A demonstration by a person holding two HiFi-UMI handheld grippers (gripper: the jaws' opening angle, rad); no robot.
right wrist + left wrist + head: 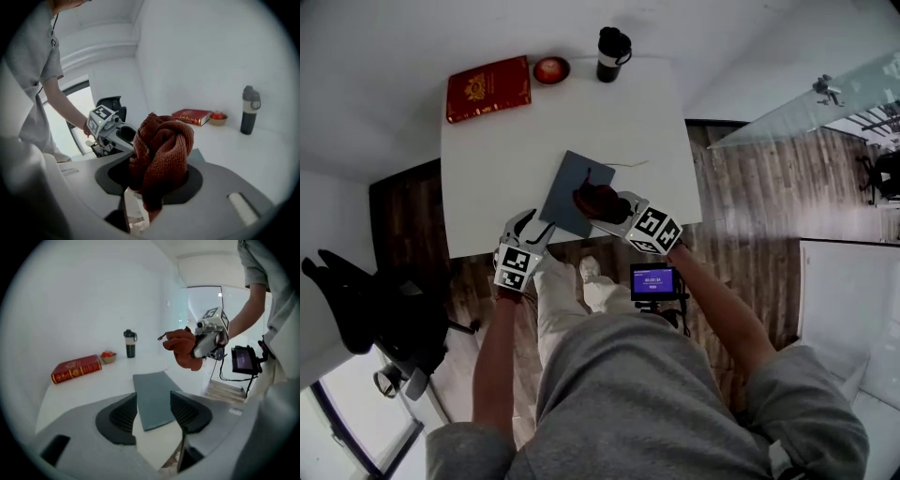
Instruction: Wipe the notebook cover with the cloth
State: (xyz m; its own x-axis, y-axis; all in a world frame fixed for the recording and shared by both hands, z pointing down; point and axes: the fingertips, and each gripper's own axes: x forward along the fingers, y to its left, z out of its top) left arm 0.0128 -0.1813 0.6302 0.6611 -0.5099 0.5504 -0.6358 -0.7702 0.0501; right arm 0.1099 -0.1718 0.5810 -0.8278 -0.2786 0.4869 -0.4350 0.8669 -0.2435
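A slate-grey notebook (572, 190) lies flat on the white table (497, 178), near its front edge. My right gripper (605, 208) is shut on a bunched rust-red cloth (597, 199) and holds it just above the notebook's near right part. In the right gripper view the cloth (160, 154) fills the space between the jaws. My left gripper (534, 232) stands open at the table's front edge, by the notebook's near left corner. In the left gripper view the notebook (153, 397) shows between the open jaws, with the cloth (183, 348) hanging above it.
A red hardcover book (487, 88), a small bowl with something red (551, 69) and a dark travel mug (612, 53) stand along the table's far edge. A black office chair (375, 309) is at the left on the wooden floor. A small lit screen (654, 281) hangs below the table.
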